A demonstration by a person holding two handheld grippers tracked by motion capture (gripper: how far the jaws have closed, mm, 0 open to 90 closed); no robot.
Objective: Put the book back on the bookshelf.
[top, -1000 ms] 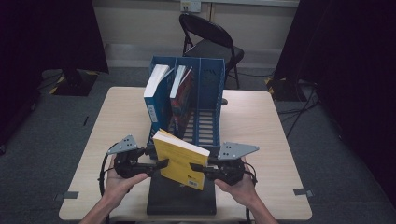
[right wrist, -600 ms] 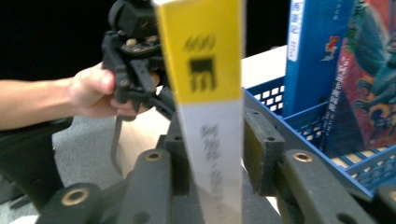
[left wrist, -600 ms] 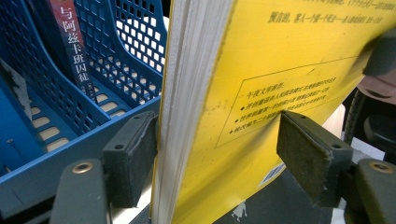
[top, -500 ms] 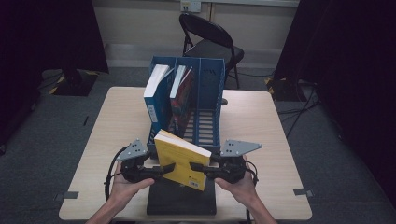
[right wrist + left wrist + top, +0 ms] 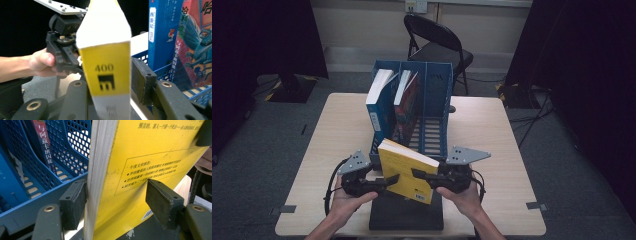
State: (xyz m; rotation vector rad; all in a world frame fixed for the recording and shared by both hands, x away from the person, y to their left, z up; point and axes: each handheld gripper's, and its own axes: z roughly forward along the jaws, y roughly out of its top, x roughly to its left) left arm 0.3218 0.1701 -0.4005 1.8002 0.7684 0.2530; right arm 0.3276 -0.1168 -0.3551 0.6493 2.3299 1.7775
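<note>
Yellow book (image 5: 406, 170) upright near tabletop front edge; left hand-held gripper (image 5: 388, 181) closing, one pad off cover; right hand-held gripper (image 5: 416, 173) opening, spread around spine; regrip firmly before lifting toward blue file rack (image 5: 435, 107)

The blue file rack (image 5: 432, 107) is standing mid-desk (image 5: 492, 130), blocking the way forward; its rightmost compartment is lying open, books (image 5: 379, 95) crowding the left ones.

At frame centre a yellow book (image 5: 107, 72) stands spine-on between the right gripper (image 5: 110, 85) and its black fingers (image 5: 143, 80), which have just been opening. At left, a hand (image 5: 41, 63) holds the left gripper (image 5: 63, 47) against the book's far side; at right a blue book (image 5: 162, 32) and a dragon-cover book (image 5: 195, 42) stand in a blue rack (image 5: 165, 71).
</note>
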